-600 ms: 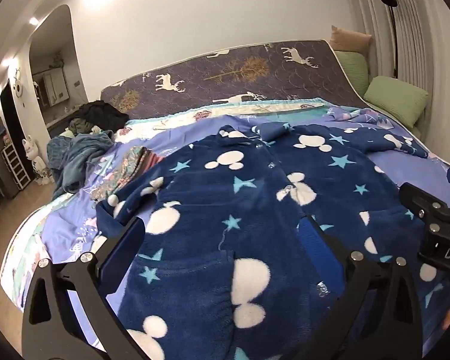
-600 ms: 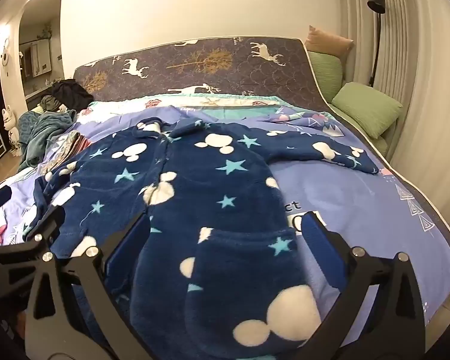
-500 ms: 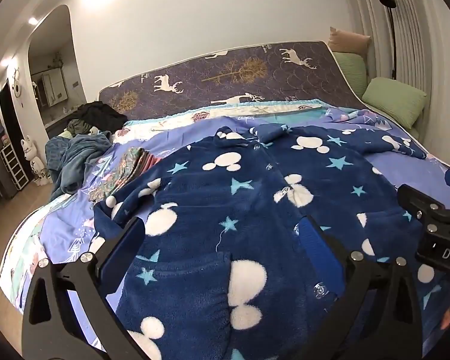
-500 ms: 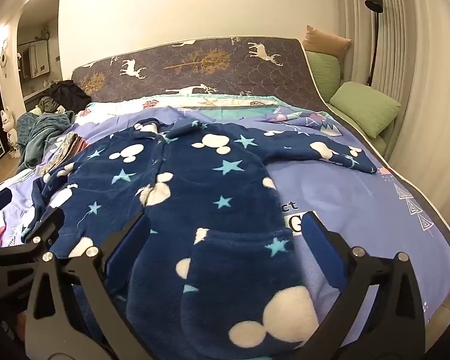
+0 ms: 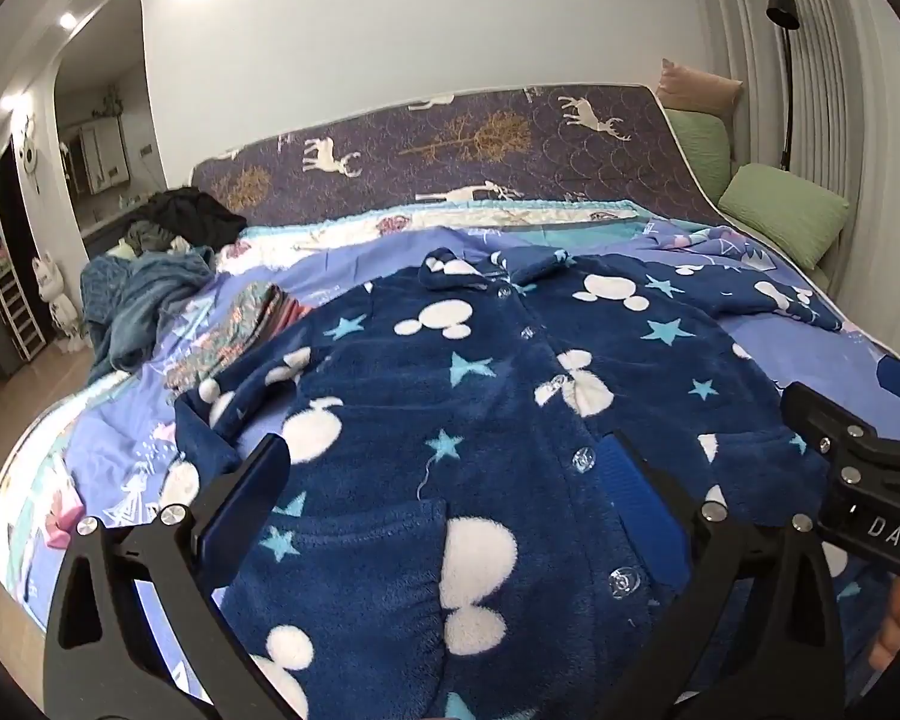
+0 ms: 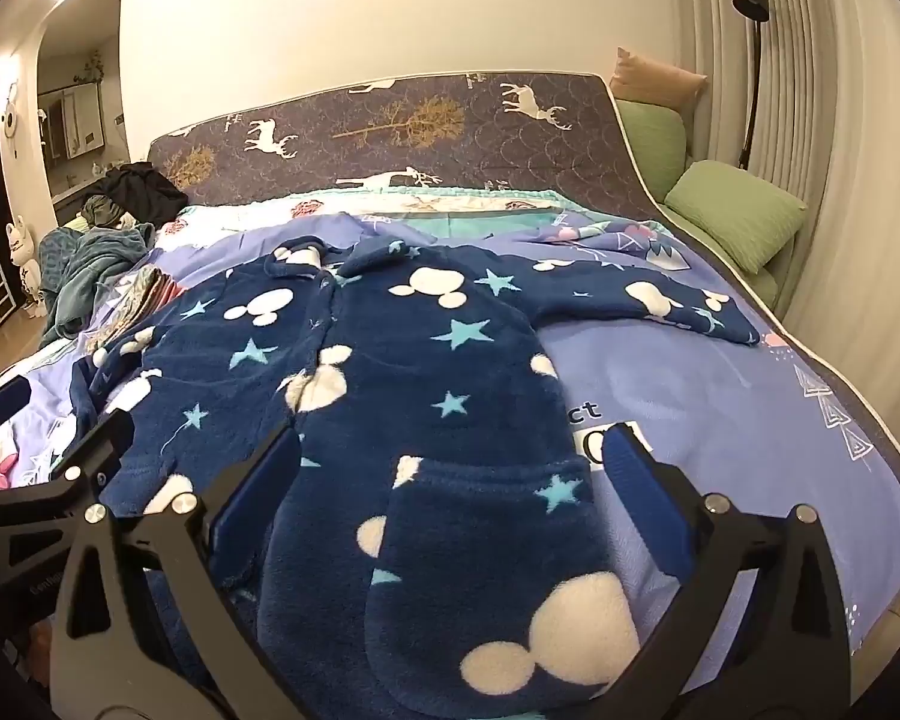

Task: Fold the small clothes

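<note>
A navy fleece pajama top (image 6: 390, 360) with white mouse heads and stars lies spread front-up on the lilac bedsheet (image 6: 720, 408). The right gripper (image 6: 450, 492) hovers over its hem pocket, jaws wide apart. Green pillows (image 6: 732, 210) sit at right.

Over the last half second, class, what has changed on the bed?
Almost nothing. Both views shift very slightly, as if the left gripper and right gripper drifted a touch; both stay open and empty. The navy fleece pyjama top with white shapes and stars lies spread out, unmoved.
</note>
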### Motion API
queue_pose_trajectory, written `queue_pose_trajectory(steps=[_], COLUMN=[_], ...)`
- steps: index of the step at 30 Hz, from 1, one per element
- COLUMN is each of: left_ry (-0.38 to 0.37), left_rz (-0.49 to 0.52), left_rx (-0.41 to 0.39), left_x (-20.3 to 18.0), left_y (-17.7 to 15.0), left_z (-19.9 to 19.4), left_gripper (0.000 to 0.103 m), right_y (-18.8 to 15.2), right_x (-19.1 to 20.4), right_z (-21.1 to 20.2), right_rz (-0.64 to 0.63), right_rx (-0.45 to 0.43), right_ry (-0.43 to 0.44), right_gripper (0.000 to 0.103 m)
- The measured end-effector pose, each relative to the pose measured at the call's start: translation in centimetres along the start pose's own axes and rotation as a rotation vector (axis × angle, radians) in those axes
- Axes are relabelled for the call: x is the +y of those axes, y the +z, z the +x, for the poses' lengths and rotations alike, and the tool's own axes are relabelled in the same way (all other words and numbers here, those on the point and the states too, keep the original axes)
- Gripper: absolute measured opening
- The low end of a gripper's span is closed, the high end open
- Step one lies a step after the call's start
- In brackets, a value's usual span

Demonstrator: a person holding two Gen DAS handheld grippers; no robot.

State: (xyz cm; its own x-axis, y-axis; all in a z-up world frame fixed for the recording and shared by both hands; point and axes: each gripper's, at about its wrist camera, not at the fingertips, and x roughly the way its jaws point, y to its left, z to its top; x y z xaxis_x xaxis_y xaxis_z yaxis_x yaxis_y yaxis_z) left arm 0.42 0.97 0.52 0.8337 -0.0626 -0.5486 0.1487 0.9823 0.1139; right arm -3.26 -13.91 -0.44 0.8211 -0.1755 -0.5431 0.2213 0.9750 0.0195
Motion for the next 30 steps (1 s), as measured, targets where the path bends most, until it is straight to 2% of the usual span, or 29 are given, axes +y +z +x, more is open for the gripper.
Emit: queue_pose_trajectory(steps=[2,6,9,19,30], left_ry=[-0.005,0.016,-0.009,0.002,0.004], left_rz=[-0.007,0.009,0.014,0.019,0.006], left_rx=[0.015,-0.005,0.005,-0.054,-0.062], left_x=[-0.4,-0.6,-0.7,-0.5,0.2], left_y=[0.1,-0.1,-0.5,-1.2,-1.5], left_z=[0.1,-0.1,-0.1,-0.9,-0.6], left_gripper=[0.102,0.102,0.102,0.102,0.102], right_y=[0.0,-0.1,0.0,-0.2,-0.4], right_x=[0.1,0.2,0.3,0.8,1.1], right_z=[-0.1,-0.3,-0.3,-0.5,-1.0], right_rz=[-0.002,0.0,-0.001,-0.006,-0.005], right_rx=[-0.001,-0.004,-0.001,-0.003,-0.01], right_ry=[0.0,0.001,0.002,-0.001,-0.001], right_gripper=[0.101,0.101,0.101,0.101,0.101])
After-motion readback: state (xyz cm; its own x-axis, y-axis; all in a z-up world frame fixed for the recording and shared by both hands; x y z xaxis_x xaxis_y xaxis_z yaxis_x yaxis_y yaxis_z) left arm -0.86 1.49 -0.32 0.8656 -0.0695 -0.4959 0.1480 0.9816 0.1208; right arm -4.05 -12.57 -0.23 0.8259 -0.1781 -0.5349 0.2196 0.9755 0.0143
